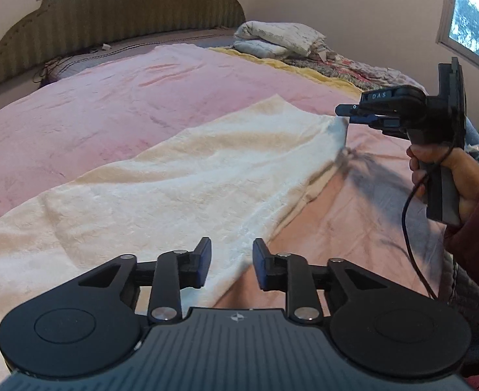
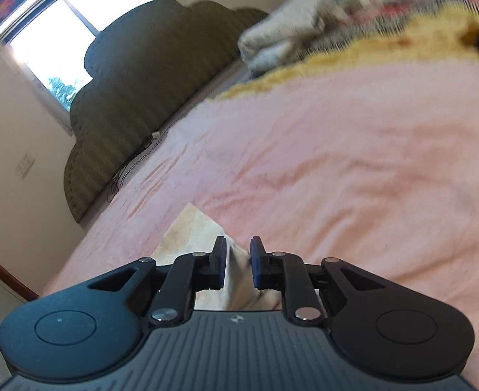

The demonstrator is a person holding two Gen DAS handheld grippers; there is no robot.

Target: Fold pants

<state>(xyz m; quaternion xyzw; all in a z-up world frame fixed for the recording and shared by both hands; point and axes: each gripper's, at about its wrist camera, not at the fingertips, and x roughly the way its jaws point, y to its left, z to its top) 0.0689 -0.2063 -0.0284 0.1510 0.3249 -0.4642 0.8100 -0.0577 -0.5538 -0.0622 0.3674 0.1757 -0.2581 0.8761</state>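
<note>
L gripper (image 1: 229, 265): fingers (image 1: 203, 262) stand apart, released, nothing between the pads; just under them is the near edge of the cream-white fuzzy fabric pants (image 1: 187, 176). R gripper (image 2: 238, 265): fingers (image 2: 220, 264) are a little apart w/ a fold of the same cream cloth (image 2: 193, 231) in the gap; if the pads press on it, I cannot tell. In the left wrist view the R gripper (image 1: 345, 110) sits at 3 o'clock, its tip at the far corner of the pants, which looks lifted there; a hand (image 1: 441, 166) in a dark red sleeve (image 1: 477, 228) holds the handle.

The pants lie long across the pink bedcover (image 1: 109, 107) of the bed, from 8 o'clock toward 2 o'clock. Beyond, at 12 o'clock, an olive ribbed headboard (image 1: 125, 9); at 1 o'clock a pile of folded white bedding (image 1: 278, 37) on a yellow blanket (image 1: 304, 68). Window (image 1: 477, 19) at 2 o'clock.
</note>
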